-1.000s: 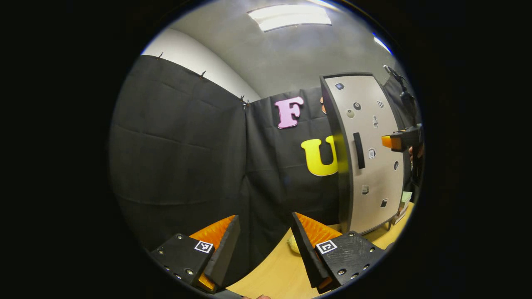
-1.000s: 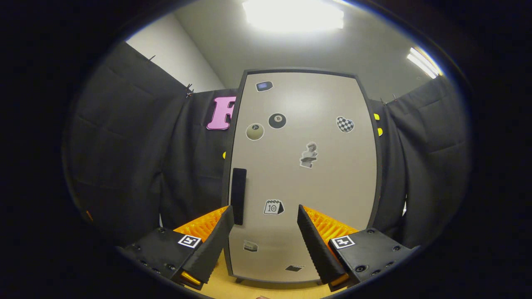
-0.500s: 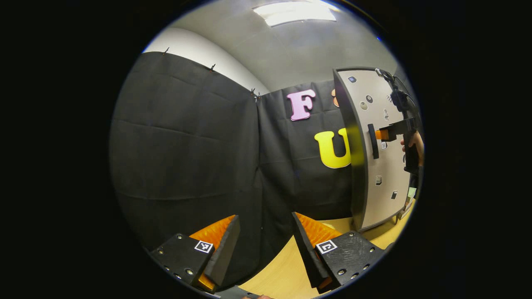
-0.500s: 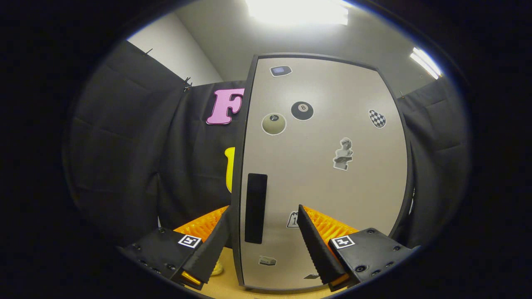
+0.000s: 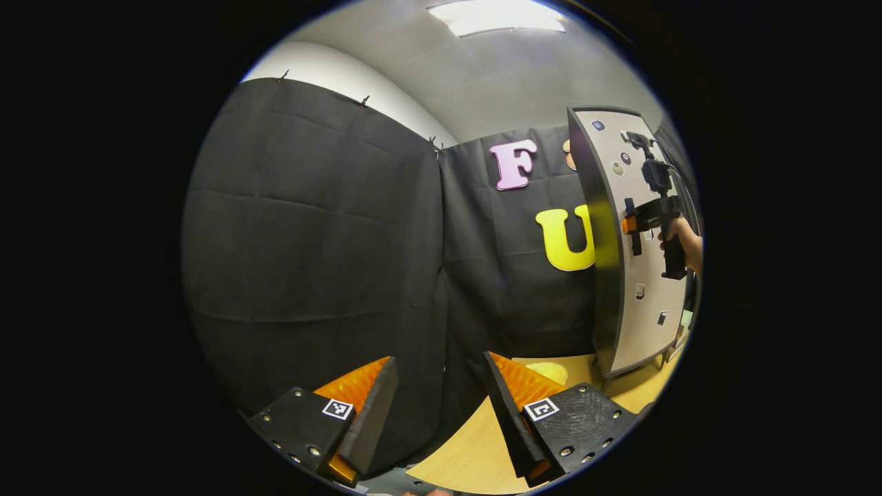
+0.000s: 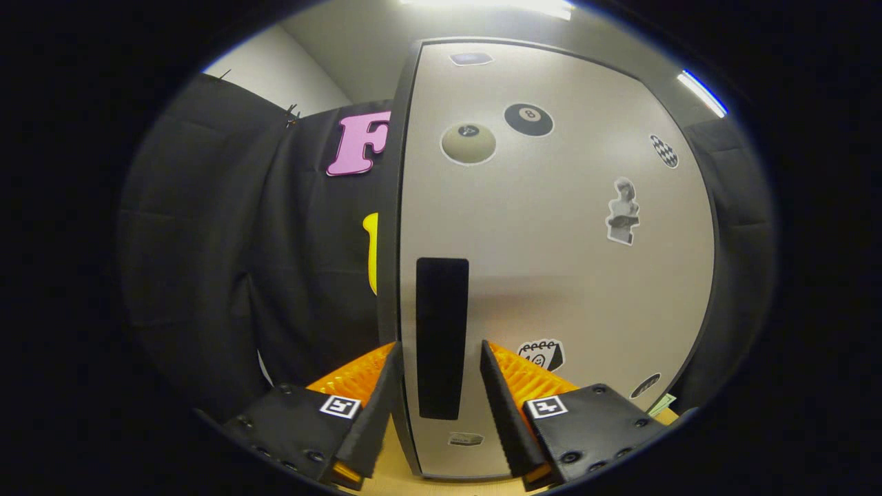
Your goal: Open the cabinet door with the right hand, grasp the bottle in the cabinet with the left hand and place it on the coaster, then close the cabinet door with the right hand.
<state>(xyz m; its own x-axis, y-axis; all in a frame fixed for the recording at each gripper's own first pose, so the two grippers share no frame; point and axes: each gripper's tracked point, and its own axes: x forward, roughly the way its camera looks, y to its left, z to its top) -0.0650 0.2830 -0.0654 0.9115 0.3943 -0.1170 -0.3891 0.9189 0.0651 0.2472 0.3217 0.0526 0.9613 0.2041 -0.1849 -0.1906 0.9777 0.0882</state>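
The cabinet door (image 6: 551, 275) stands upright on the desk (image 5: 475, 448), a tall pale panel in a dark frame, closed flat against the cabinet and dotted with small stickers. Its handle (image 6: 441, 337) is a dark bar with its long axis vertical, set near the door's left edge in the right gripper view, close to the dark frame.

The right tongs (image 6: 435, 406) sit directly in front of that handle with the fingers spread apart, one on either side of the bar's lower half. A gap shows between each finger and the bar, so the fingers straddle the handle without pressing on it. In the left gripper view the same tongs (image 5: 628, 224) appear far off at the right, held by a hand (image 5: 682, 238), their tip at the handle (image 5: 631, 227); whether they touch it cannot be told from there.

The left tongs (image 5: 441, 413) are wide open and hold nothing, hanging above the near corner of the desk and facing the black cloth wall, well apart from the cabinet. A pale yellow object (image 5: 548, 372) lies on the desk between the left tongs and the cabinet's base; what it is cannot be made out.
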